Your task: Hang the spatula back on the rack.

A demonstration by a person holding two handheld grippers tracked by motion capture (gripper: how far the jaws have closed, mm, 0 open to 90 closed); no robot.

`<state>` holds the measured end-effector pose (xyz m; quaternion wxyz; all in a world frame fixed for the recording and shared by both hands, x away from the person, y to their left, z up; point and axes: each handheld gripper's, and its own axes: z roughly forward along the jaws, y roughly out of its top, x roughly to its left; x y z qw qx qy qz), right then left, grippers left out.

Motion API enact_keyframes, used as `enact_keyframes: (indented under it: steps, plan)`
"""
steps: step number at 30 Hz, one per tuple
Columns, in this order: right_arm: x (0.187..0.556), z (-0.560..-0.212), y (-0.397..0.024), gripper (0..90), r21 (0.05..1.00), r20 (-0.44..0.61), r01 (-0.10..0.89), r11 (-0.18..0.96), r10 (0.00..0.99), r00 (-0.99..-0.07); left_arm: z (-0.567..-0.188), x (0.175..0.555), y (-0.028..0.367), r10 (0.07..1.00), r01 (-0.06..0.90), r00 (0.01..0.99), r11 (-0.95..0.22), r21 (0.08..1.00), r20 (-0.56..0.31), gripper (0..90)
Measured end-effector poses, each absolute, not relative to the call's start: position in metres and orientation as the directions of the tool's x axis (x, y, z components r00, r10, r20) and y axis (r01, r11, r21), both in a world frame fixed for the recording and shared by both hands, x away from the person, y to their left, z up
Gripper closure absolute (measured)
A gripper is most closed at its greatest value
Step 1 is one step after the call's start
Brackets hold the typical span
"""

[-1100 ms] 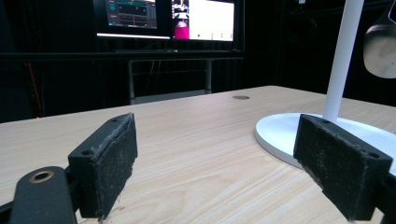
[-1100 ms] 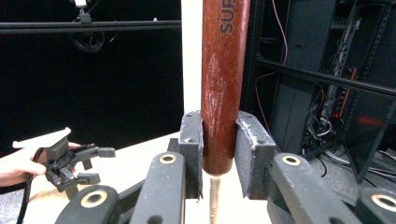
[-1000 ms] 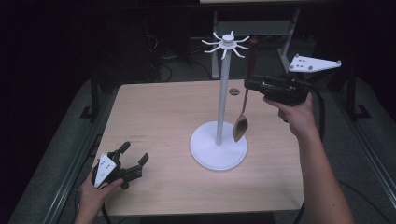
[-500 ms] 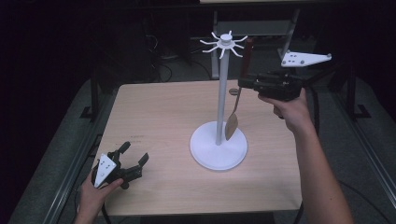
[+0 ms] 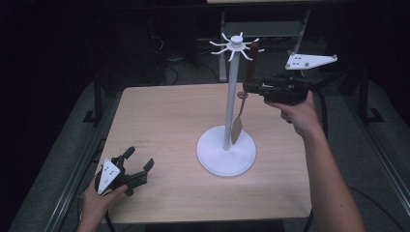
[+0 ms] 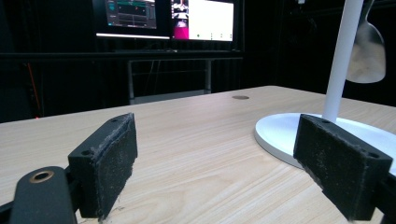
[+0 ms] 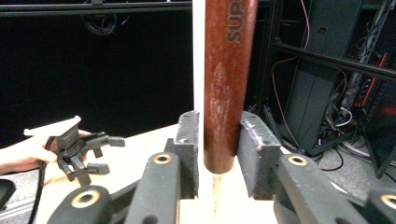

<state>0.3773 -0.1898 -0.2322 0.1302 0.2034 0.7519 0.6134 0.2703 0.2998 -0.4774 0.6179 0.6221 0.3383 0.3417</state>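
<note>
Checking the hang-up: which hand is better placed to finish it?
Right: the right gripper, jaws just opening, brackets the utensil handle by the rack hooks; the left gripper rests open far off.

Overhead forward-down view; two close finger-level cameras, sharing the white stand [image 5: 226, 154].

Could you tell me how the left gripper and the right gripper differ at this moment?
The left gripper sits low at the table's near corner with wide, empty jaws; the right gripper is raised beside the white stand, its jaws, which have just been opening, flanking the utensil's brown handle with slight gaps. Both are hand-held, with black jaws.
</note>
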Motion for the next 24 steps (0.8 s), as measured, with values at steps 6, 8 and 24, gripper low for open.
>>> enact_keyframes:
  steps: [6, 8, 24]
  plan:
    - [0.371, -0.237, -0.198, 60.2, 0.974, 0.060, 0.159, 0.164, 0.488, -0.871, -0.477, 0.270, 0.300, 0.843, -0.001, 0.538, -0.007, 1.000, 0.006, 12.9]
    - [0.368, -0.239, -0.203, 57.7, 0.974, 0.057, 0.159, 0.164, 0.500, -0.864, -0.477, 0.270, 0.300, 0.843, -0.001, 0.538, -0.007, 1.000, 0.007, 12.9]
    - [0.355, -0.267, -0.231, 44.9, 0.961, 0.067, 0.212, 0.178, 0.595, -0.801, -0.477, 0.270, 0.300, 0.843, 0.000, 0.537, -0.017, 1.000, 0.014, 12.9]
